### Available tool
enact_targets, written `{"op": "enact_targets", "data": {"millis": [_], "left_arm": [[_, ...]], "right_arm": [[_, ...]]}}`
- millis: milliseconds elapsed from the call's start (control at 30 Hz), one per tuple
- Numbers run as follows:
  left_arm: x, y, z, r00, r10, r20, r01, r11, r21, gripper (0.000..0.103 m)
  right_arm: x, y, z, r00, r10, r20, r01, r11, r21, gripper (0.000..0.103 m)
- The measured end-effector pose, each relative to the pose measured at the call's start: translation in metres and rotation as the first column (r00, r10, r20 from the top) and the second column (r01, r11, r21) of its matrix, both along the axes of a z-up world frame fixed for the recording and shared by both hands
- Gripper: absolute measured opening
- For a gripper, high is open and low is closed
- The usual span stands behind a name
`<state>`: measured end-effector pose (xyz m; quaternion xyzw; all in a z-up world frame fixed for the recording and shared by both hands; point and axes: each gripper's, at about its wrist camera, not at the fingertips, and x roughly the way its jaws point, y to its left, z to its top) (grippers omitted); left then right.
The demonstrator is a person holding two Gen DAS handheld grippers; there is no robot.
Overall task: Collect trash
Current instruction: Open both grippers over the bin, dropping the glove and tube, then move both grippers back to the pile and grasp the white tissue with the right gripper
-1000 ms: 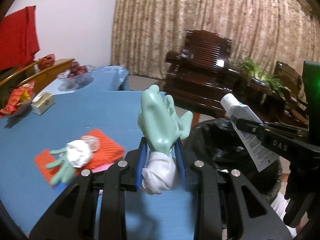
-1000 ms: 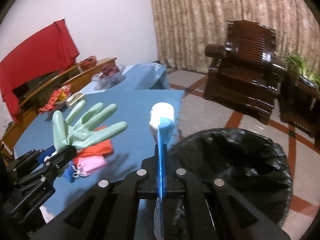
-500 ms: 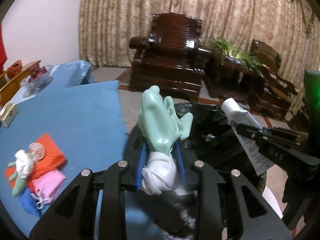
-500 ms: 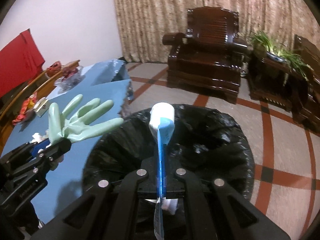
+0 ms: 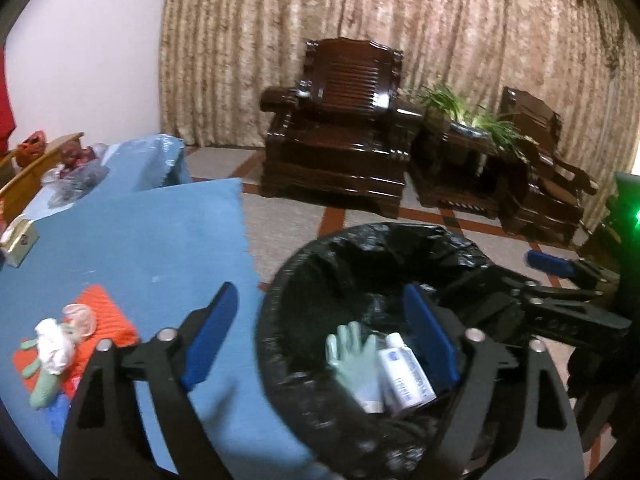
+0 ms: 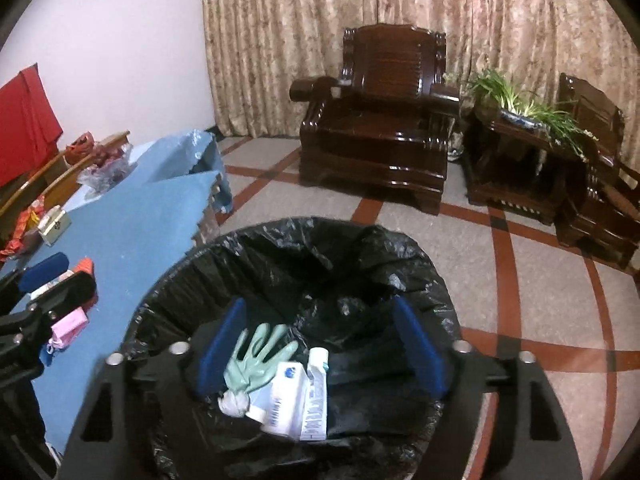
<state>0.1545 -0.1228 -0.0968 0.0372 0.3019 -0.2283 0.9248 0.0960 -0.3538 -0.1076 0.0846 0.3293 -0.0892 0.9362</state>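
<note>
Green glove (image 6: 256, 354) lies in bin (image 6: 280, 240) below right hand-held gripper (image 6: 320, 348).

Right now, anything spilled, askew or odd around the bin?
Nothing spilled. The green glove and white tube lie inside the black-lined bin, not on its rim or the floor. Both tongs, left and right, have just been opening and are empty. A second green glove lies on the blue table.
</note>
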Motion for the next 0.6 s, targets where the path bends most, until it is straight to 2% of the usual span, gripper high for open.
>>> {"op": "enact_targets", "data": {"millis": [33,300,600], "left_arm": [[-0.002,0.007,0.0,1.0,0.017,0.007,-0.017,1.0,0.005,0.09],[-0.023,0.063,0.005,0.991,0.135,0.023,-0.136,0.991,0.019,0.091],[-0.036,0.14,0.012,0.947,0.315,0.059,-0.317,0.948,0.026,0.091]], "right_arm": [[-0.001,0.004,0.003,1.0,0.003,0.015,-0.003,1.0,-0.005,0.097],[0.006,0.061,0.021,0.988,0.132,0.079,-0.129,0.991,-0.041,0.097],[0.03,0.132,0.019,0.96,0.265,0.089,-0.264,0.964,-0.021,0.097]]}}
